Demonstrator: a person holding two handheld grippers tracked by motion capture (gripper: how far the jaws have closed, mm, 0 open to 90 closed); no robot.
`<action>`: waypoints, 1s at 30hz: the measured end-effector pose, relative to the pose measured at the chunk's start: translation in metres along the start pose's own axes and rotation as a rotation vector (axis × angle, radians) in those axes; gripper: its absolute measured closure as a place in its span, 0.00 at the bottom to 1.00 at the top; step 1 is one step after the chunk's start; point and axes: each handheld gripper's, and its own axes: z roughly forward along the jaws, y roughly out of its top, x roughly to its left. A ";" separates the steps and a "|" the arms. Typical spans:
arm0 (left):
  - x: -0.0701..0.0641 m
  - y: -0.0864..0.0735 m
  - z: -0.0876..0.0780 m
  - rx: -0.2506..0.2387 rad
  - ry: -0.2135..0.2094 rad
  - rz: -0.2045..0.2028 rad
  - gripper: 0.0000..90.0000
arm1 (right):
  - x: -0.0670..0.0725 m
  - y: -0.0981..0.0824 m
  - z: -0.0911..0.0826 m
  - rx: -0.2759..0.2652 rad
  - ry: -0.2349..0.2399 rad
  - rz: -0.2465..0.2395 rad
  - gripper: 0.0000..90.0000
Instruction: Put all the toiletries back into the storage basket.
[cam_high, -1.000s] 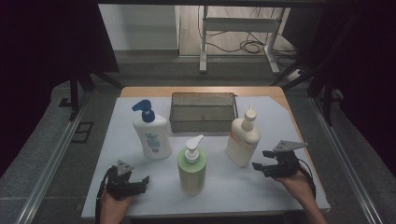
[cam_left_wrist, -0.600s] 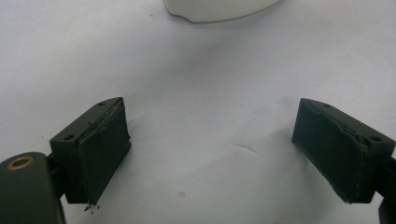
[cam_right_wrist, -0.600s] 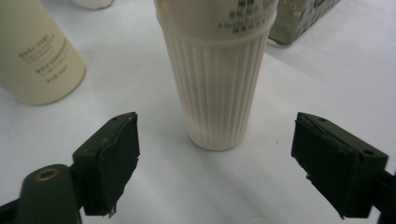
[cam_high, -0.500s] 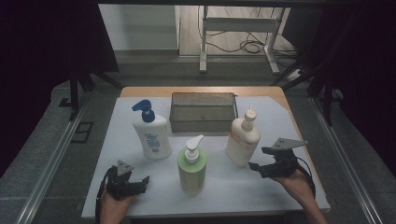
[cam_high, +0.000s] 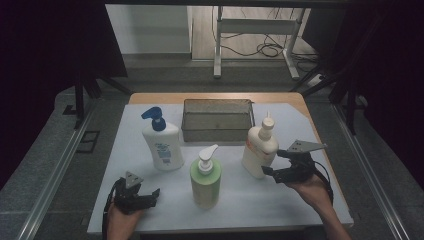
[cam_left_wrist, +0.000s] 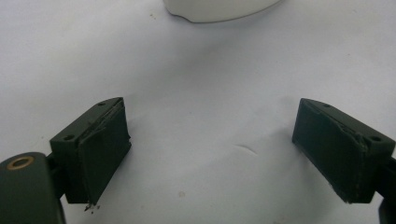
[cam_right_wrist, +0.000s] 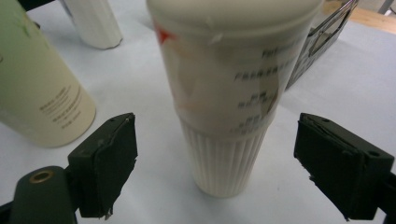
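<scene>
Though print runs down the cream bottle (cam_right_wrist: 229, 93) in my right gripper view, it is too blurred to read; a red-orange mark sits near its shoulder, and its cap is cut off. I have the right gripper (cam_high: 274, 172) just beside this bottle at the desk's (cam_high: 300, 200) right, fingers (cam_right_wrist: 105, 163) spread, having just opened, bottle between them untouched. My left gripper (cam_high: 150, 196) rests near left, fingers wide over bare desk. The green pump bottle's (cam_high: 205, 177) lettering is also illegible.
</scene>
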 end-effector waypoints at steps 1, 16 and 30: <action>0.000 0.000 0.000 0.000 0.000 0.000 0.12 | 0.000 0.002 0.001 -0.005 -0.002 0.003 0.15; 0.000 0.000 0.000 0.000 0.000 -0.001 0.12 | 0.002 0.025 0.014 -0.033 -0.034 0.036 0.17; 0.000 0.000 0.000 0.001 -0.001 0.000 0.12 | 0.003 0.034 0.028 -0.017 -0.072 0.039 0.25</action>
